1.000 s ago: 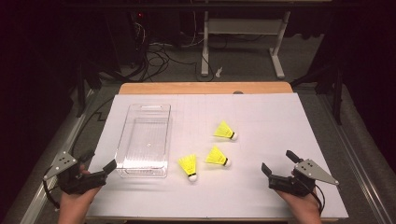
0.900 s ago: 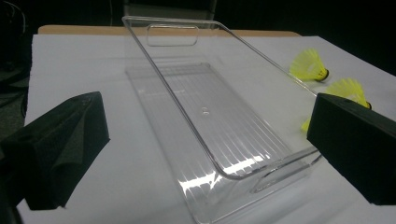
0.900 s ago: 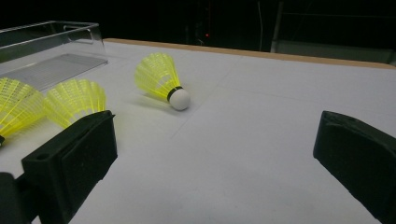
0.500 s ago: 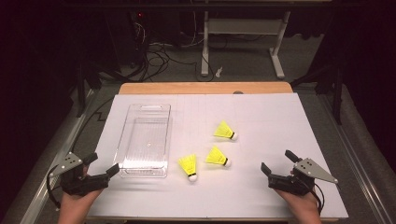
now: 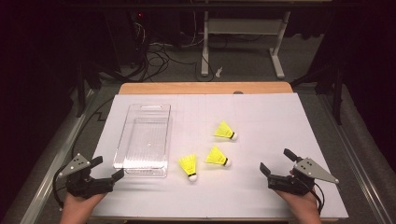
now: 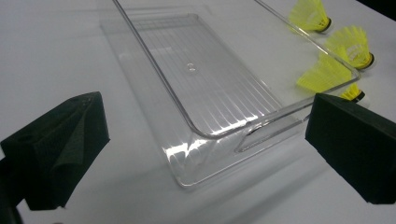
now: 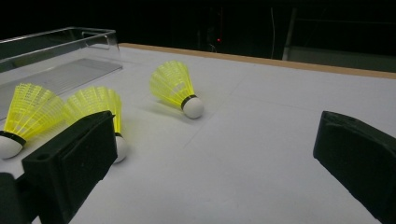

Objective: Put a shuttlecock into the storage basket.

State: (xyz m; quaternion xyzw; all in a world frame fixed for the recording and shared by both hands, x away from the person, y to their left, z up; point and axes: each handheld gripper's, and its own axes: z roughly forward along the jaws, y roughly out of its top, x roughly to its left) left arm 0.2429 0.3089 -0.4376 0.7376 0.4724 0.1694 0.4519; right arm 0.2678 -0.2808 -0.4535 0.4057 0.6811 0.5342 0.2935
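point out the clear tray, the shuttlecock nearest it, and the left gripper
clear tray (image 5: 142, 108): high view, far rim.
nearest shuttlecock (image 5: 188, 163): high view, yellow skirt.
left gripper (image 5: 106, 169): high view, midway between its fingertips.

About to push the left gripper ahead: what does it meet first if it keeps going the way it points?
Most likely the near corner of the clear tray, which sits right between the open jaws of the left gripper. The shuttlecocks lie beyond the tray's far side.

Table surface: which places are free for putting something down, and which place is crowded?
Free: the wide strip of the white table right of the shuttlecocks, up to the right gripper, and the far strip behind the clear tray. Crowded: the middle, where three shuttlecocks lie close beside the tray.
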